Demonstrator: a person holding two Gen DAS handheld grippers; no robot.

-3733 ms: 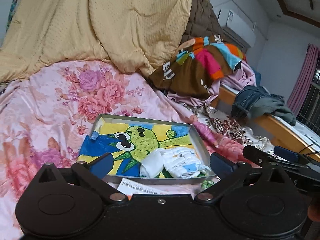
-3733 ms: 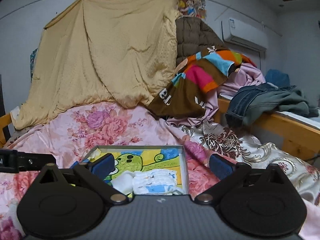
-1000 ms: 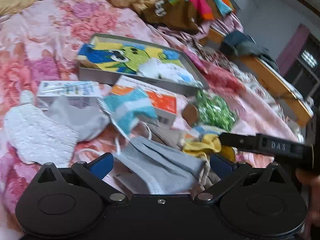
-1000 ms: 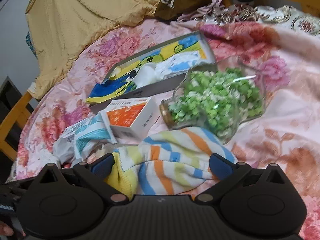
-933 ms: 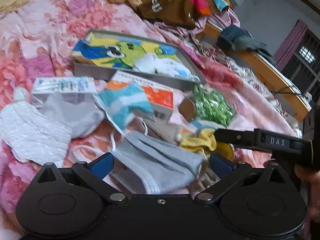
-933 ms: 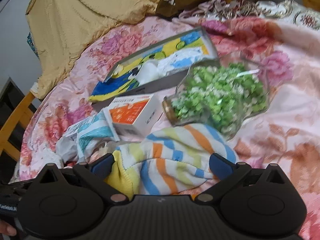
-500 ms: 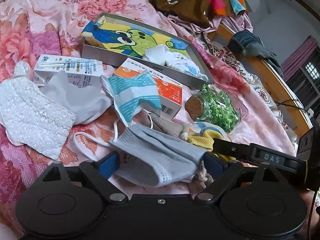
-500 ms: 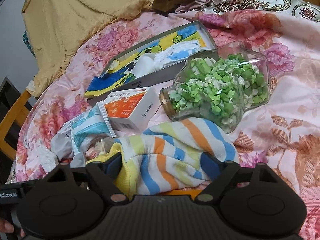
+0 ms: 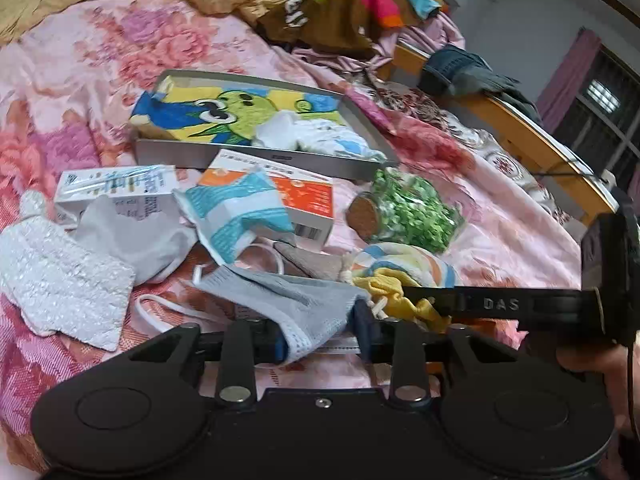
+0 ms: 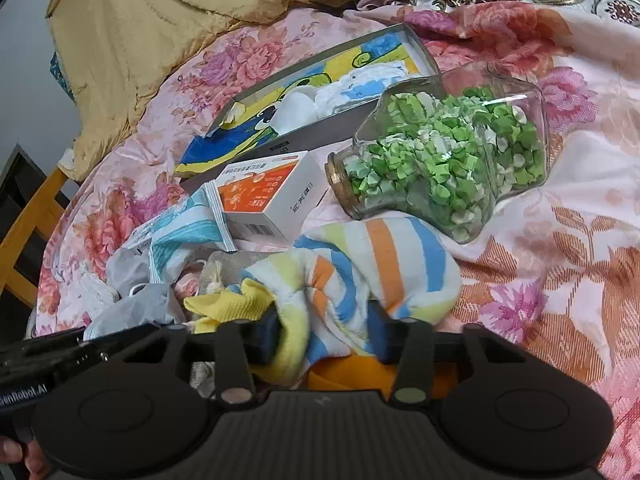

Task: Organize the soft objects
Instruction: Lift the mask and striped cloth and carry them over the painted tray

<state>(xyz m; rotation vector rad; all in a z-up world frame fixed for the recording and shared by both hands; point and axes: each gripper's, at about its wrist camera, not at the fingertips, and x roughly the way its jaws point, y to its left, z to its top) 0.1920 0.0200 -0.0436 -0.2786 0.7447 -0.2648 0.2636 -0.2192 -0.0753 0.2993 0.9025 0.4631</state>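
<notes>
A grey face mask point(image 9: 288, 296) lies on the pink floral bedspread, its near edge bunched between the pads of my left gripper point(image 9: 320, 334), whose jaws are closing and press on it. My right gripper point(image 10: 322, 334) is closing too, its pads squeezing a fold of the striped cloth point(image 10: 372, 264), which sits beside a yellow cloth point(image 10: 232, 300). Behind them stands a grey tray point(image 9: 256, 158) with a cartoon lining and white folded cloth point(image 9: 316, 136) inside. A white textured cloth point(image 9: 56, 284) and a pale grey mask point(image 9: 132, 236) lie at the left.
A glass jar of green paper stars point(image 10: 440, 152) lies on its side just beyond the striped cloth. An orange-and-white box point(image 9: 308, 196), a teal striped packet point(image 9: 236, 212) and a white box point(image 9: 116, 188) crowd the middle. Piled bedding and clothes fill the back.
Both grippers have narrowed from wide open onto the cloth in front of them: the left onto the grey mask, the right onto the striped cloth. Neither hand has shifted much.
</notes>
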